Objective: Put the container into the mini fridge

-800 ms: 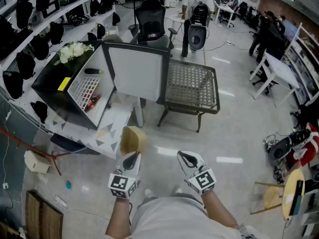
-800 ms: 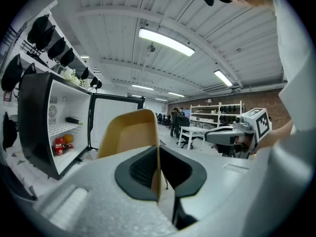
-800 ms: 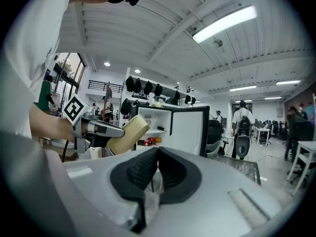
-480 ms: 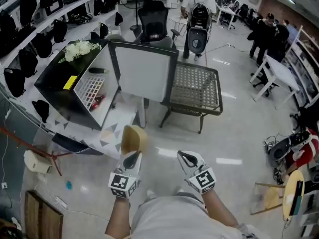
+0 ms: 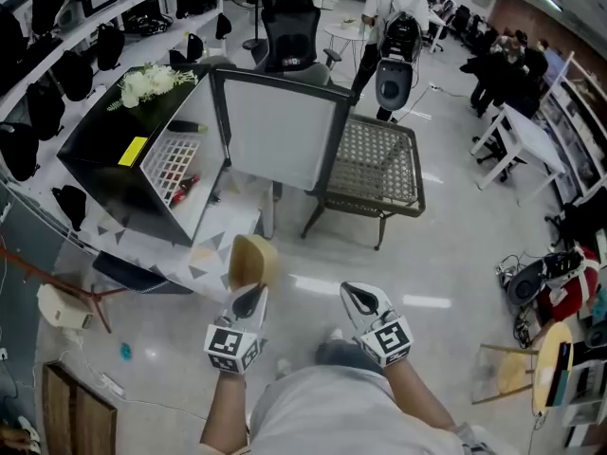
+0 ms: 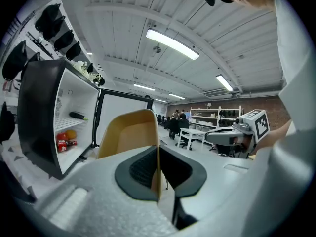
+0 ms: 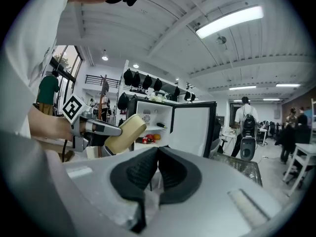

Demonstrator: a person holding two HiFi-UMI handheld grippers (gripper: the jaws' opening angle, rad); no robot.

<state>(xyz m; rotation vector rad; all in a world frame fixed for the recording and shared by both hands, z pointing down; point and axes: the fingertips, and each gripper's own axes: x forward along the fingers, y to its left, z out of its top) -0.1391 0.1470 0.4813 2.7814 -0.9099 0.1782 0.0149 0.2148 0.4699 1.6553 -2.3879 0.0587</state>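
One container (image 5: 254,262), rim clamped between left tongs (image 5: 250,298); right tongs (image 5: 358,300) closed, empty

The mini fridge (image 5: 104,159) stands with its door open on a low white table (image 5: 213,245) printed with grey triangles. White flowers (image 5: 152,81) lie on the fridge top. Inside, a wire shelf (image 5: 169,164) carries a dark bottle (image 5: 187,127); red items (image 5: 182,190) lie below it. Beside the low table, a mesh-top table (image 5: 370,164) stands on the glossy light floor (image 5: 455,254). Wall shelves (image 5: 95,25) carry black bags (image 5: 44,105).
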